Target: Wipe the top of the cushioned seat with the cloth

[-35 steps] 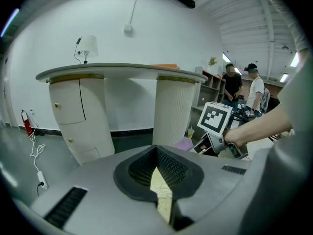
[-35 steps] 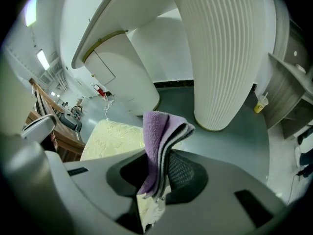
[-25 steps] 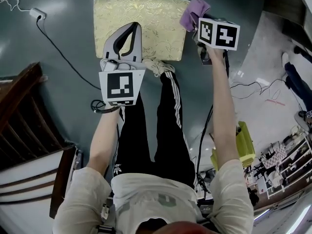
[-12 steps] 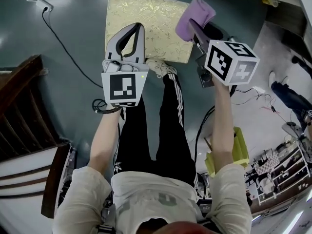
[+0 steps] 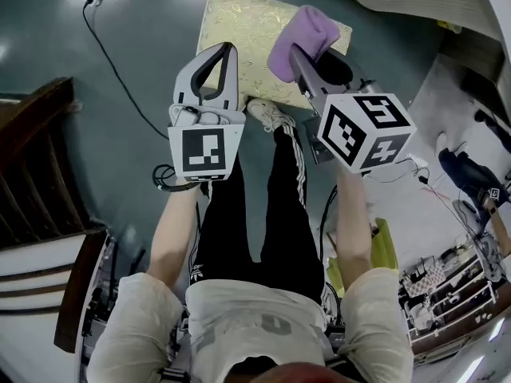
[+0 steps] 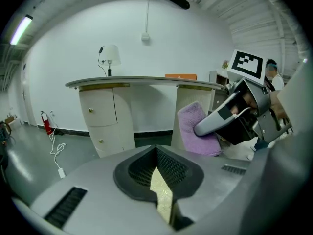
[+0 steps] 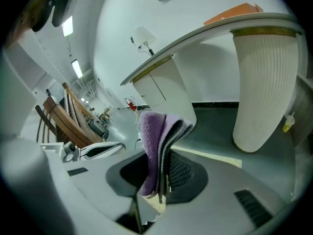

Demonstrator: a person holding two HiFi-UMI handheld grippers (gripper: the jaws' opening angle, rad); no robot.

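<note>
The gold-patterned cushioned seat [image 5: 251, 34] lies on the grey floor at the top of the head view. My right gripper [image 5: 298, 53] is shut on a folded purple cloth [image 5: 302, 32], held in the air over the seat's right part. In the right gripper view the cloth [image 7: 155, 141] hangs upright out of the closed jaws. My left gripper [image 5: 224, 50] hovers over the seat's left front part, jaws together with nothing in them. The left gripper view shows a sliver of the seat [image 6: 161, 195] past its tips, with the cloth [image 6: 194, 131] and the right gripper [image 6: 230, 119] to the right.
The person's legs and a shoe [image 5: 267, 114] stand just in front of the seat. A white cable with a plug [image 5: 108, 50] runs across the floor at left. A dark wooden chair [image 5: 36, 166] stands at left, a white curved counter [image 5: 415, 6] at top right.
The right gripper has risen toward the head camera with the cloth, going from the seat's right edge to above its right part. The left gripper has barely shifted.
</note>
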